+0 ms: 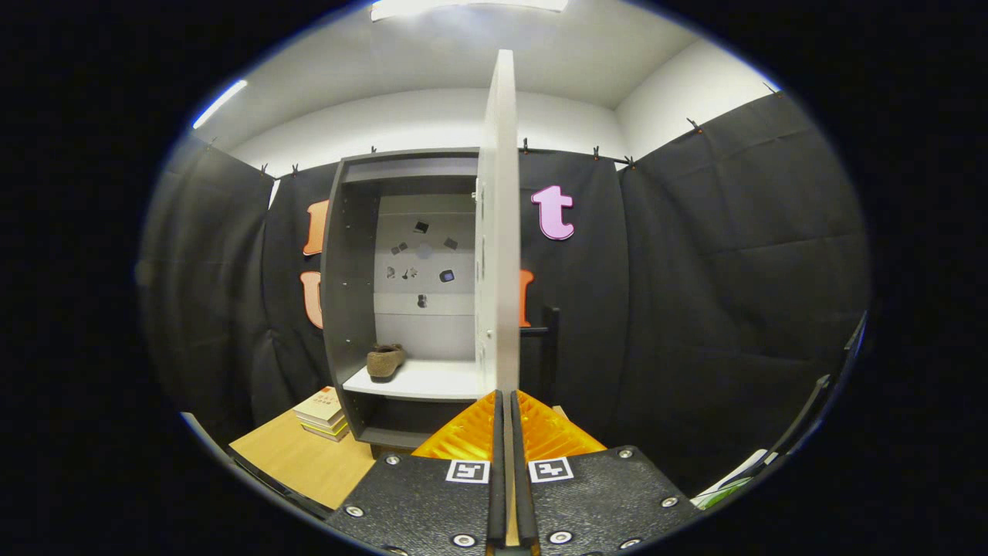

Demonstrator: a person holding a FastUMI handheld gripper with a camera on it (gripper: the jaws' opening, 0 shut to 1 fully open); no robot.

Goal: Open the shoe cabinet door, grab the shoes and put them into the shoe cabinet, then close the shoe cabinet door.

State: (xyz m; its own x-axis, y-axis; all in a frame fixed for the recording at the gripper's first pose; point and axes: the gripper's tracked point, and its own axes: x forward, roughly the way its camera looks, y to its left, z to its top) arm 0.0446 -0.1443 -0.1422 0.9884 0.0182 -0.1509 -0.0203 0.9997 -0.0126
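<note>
Black cloth walls back the shoe cabinet (351,293), a shoe (384,361) shelved inside. The gripper (503,401) is closed on the door (498,232) edge; slippage is risked if swung hastily.

hand-held gripper (506,401): fingers nearly together around lower edge of open door (500,232), contact itself hidden | cabinet (351,293): right side and lower compartment screened by door and fingers | small dark objects (421,262) on back panel: too small to identify | books (324,413): partly behind cabinet corner | shoe (384,361): detail unclear
</note>
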